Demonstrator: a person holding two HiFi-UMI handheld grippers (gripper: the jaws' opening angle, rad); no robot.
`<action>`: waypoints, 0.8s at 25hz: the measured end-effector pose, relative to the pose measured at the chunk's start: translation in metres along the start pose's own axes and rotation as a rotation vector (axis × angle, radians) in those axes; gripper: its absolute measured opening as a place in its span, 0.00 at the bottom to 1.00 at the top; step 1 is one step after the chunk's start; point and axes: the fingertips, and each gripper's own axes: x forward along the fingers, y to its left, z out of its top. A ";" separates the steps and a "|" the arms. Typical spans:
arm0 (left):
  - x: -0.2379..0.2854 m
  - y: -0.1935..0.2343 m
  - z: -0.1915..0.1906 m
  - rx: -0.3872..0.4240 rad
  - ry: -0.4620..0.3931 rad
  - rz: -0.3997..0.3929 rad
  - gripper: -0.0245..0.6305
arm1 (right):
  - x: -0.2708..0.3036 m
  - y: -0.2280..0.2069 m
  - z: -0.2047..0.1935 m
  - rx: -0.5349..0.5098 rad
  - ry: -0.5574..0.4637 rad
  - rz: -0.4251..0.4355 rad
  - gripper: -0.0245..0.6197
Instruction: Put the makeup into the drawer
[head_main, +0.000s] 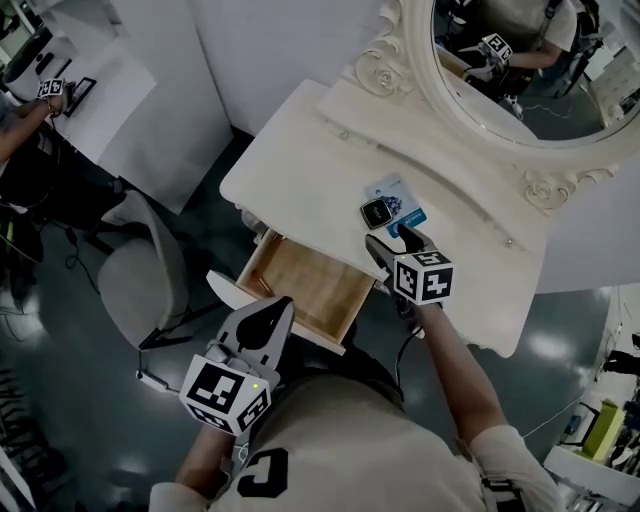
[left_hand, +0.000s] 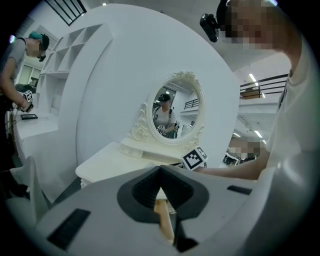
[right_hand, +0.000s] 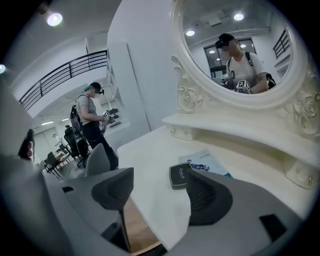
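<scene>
The right arm reaches forward over the table (head_main: 300, 150), and the right gripper (head_main: 395, 238) tilts down at the tabletop. Its jaws are spread wide with nothing between them. The compact (head_main: 374, 212) lies flat on a leaflet (head_main: 395, 190) just past the jaw tips, outside the open drawer (head_main: 305, 285). The left gripper (head_main: 278, 303) is held low by the torso, at the drawer's front edge, with its jaw tips pressed together. There is script on the compact lid and print on the leaflet, both too small to read.
</scene>
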 end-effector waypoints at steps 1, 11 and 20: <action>-0.001 0.001 -0.001 -0.001 0.003 0.000 0.12 | 0.007 -0.005 0.002 -0.013 0.005 -0.015 0.52; -0.005 0.008 -0.008 -0.027 0.030 0.038 0.12 | 0.067 -0.045 -0.014 -0.102 0.172 -0.073 0.55; -0.007 0.020 -0.009 -0.034 0.046 0.089 0.12 | 0.092 -0.063 -0.034 -0.134 0.263 -0.104 0.55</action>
